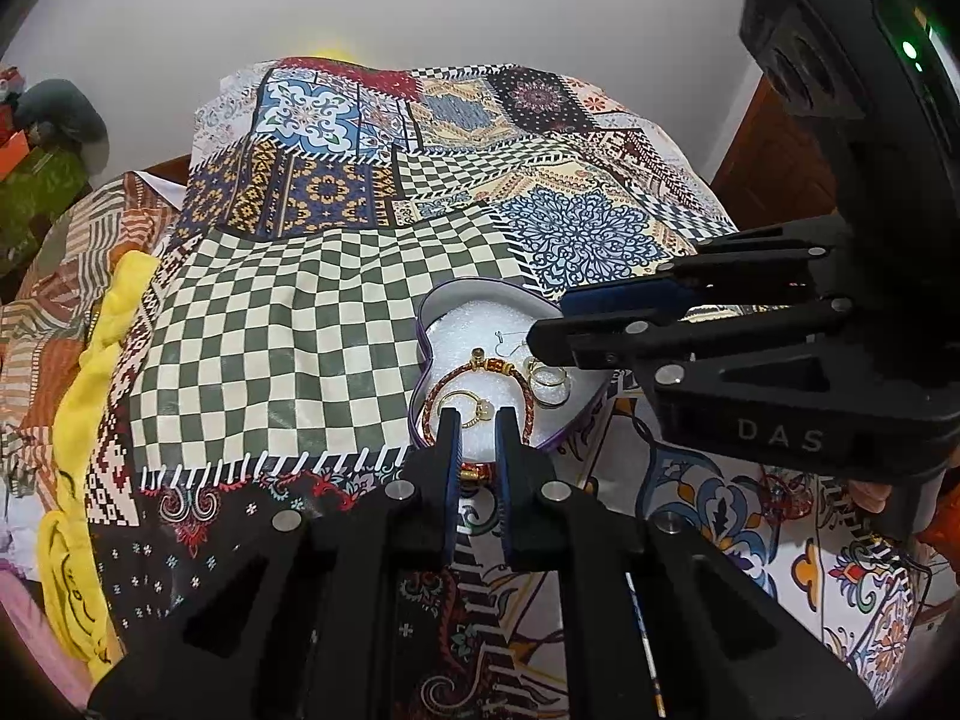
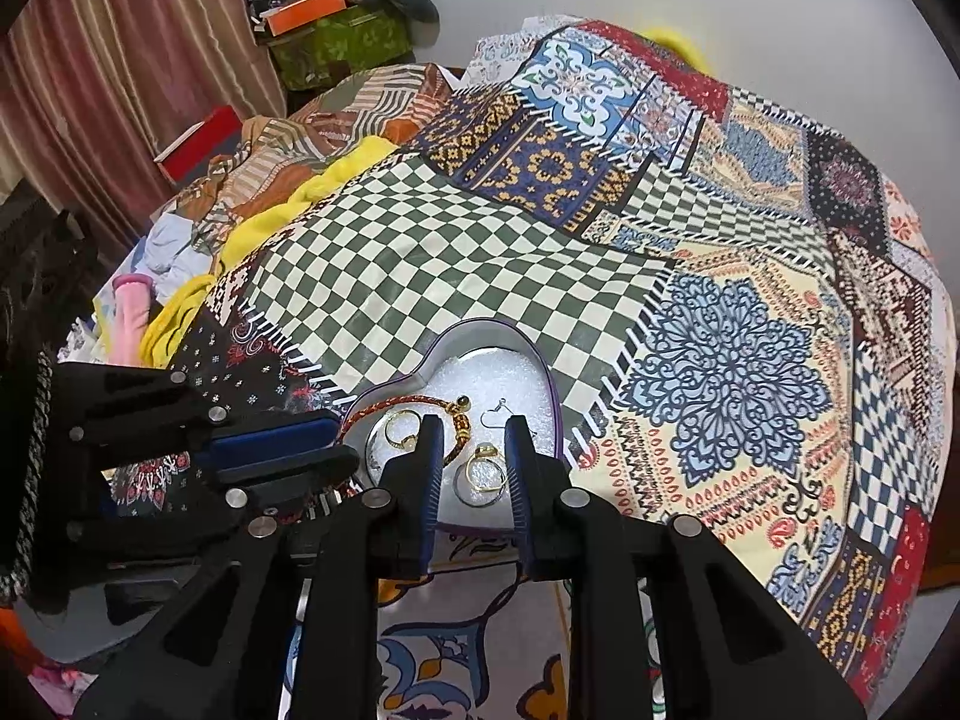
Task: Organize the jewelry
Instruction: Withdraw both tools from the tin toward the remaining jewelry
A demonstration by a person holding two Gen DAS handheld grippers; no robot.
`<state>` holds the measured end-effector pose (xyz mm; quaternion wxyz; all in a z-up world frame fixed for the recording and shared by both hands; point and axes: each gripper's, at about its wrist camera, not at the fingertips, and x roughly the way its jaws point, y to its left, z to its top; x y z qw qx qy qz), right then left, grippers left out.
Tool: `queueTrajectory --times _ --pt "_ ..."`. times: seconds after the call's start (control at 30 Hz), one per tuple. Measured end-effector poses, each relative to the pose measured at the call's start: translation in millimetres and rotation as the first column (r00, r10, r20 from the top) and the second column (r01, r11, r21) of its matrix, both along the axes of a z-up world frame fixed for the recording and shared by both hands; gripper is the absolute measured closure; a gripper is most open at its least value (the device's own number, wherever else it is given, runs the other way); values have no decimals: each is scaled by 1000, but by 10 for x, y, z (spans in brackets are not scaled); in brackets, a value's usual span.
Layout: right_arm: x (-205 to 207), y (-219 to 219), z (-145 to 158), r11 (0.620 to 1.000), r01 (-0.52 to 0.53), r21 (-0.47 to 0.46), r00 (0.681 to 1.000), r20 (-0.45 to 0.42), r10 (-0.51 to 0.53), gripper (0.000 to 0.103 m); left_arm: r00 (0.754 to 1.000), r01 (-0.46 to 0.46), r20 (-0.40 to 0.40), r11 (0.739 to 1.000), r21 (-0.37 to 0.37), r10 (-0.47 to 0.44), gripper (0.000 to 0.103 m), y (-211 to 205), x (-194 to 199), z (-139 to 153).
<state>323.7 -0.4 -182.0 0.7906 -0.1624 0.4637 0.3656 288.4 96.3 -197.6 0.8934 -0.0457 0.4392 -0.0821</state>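
Observation:
A heart-shaped tin [image 1: 427, 312] [image 2: 534, 348] with white foam lining lies on a patchwork bedspread. In it lie a red braided bracelet [image 1: 453, 375] [image 2: 408, 402], a gold ring with a stone [image 1: 474, 408] [image 2: 399, 429], stacked gold and silver rings [image 1: 549, 381] [image 2: 483, 477] and a thin wire earring hook [image 1: 510, 339] [image 2: 498, 411]. My left gripper [image 1: 479, 420] is open at the tin's near rim, over the gold ring. My right gripper [image 2: 474, 426] is open over the stacked rings; it shows from the side in the left wrist view [image 1: 549, 330].
The patchwork bedspread [image 1: 324, 300] [image 2: 480, 252] covers the bed. Yellow cloth [image 1: 90, 396] and striped fabric [image 2: 336, 114] are heaped on the left. Boxes and clutter [image 2: 324, 18] stand by the wall. A wooden headboard [image 1: 774, 156] rises at the right.

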Motion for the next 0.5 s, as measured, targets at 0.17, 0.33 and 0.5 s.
queueTrajectory --times 0.17,0.33,0.5 --pt "-107 -60 107 1000 3 1 999 38 -4 80 1000 -16 8 1000 -4 16 92 17 -72 89" --pt "-258 -144 235 1000 7 -5 996 86 -6 80 999 -22 30 1000 -2 22 91 -6 -179 233" --pt "-425 -277 390 1000 16 9 993 118 -17 80 998 -15 56 1000 10 15 91 -85 -334 417"
